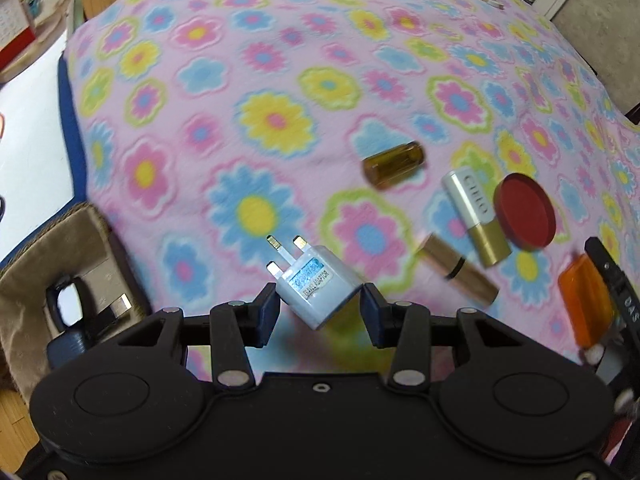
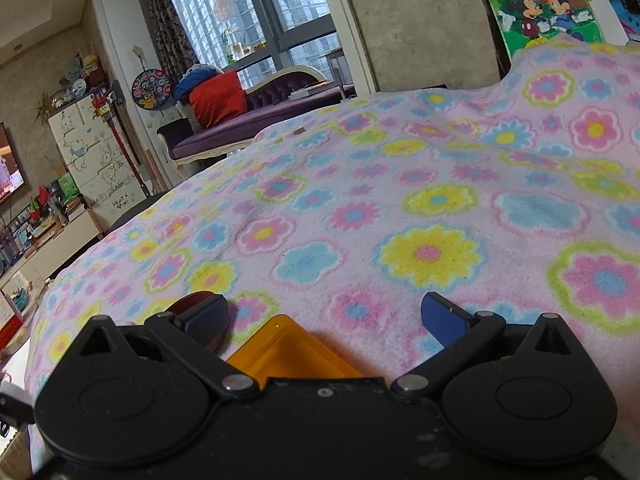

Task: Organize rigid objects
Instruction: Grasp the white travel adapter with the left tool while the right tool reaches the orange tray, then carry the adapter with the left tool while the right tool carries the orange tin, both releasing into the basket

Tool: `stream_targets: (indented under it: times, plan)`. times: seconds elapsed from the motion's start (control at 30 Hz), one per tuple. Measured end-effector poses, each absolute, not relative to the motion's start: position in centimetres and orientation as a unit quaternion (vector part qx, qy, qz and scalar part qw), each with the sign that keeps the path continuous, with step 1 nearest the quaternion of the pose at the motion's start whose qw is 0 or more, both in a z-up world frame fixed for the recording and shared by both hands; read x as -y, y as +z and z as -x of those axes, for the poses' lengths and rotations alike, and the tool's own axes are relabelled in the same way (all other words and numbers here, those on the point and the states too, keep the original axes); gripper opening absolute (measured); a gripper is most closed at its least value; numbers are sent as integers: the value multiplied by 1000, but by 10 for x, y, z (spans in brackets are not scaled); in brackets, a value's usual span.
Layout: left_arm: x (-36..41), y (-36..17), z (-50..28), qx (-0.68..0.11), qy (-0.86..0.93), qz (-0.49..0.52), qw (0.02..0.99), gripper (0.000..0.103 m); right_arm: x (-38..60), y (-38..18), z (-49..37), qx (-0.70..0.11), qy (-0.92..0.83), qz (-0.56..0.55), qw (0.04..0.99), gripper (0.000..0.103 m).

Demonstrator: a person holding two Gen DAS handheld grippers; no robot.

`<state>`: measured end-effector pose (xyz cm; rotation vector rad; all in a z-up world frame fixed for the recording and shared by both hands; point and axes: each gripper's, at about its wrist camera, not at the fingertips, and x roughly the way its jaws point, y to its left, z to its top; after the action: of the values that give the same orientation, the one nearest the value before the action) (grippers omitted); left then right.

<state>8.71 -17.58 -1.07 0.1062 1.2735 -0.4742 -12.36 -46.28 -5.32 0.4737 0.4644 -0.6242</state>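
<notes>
Five small things lie on the flowered blanket (image 1: 280, 80) to the right of the travel adaptor (image 1: 316, 284), which the left hand-held gripper (image 1: 318, 312) clamps. Right hand-held gripper (image 2: 324, 320) gapes over the orange box (image 2: 292, 352). Basket (image 1: 32, 248), left, holds a few; sorting looks under halfway.

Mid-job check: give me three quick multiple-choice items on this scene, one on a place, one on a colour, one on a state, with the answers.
1. Where does the basket sit in the left wrist view?
A. lower left, beside the blanket
B. top right
C. on the red disc

2. What colour is the disc?
A. green
B. red
C. white

3. What is the left hand-held gripper doing?
A. open over nothing
B. shut on the amber bottle
C. shut on the travel adaptor

Answers: A, the basket shows at the lower left edge; B, the disc is plainly red; C, both pads press the white adaptor's sides.
</notes>
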Motion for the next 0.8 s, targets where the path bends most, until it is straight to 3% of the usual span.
stream_targets:
  times: [0.2,0.37,0.5,0.6,0.8]
  plan:
    - [137,-6,-82,-588,-203,-50,781,44,468,-44,111,-284,-250,-222,899,103]
    - [103,5,-83,-575,-189,-57,794,44,446,-36,93,-401,-184,-100,892,103]
    - [78,12,-87,-571,-178,-48,800,44,426,-42,91,-449,-215,-11,867,100]
    - [60,14,-89,-572,-162,-51,803,44,420,-27,91,-460,-217,-54,859,59]
    - [28,18,-91,-572,-136,-54,808,44,378,7,70,-470,-233,-59,850,59]
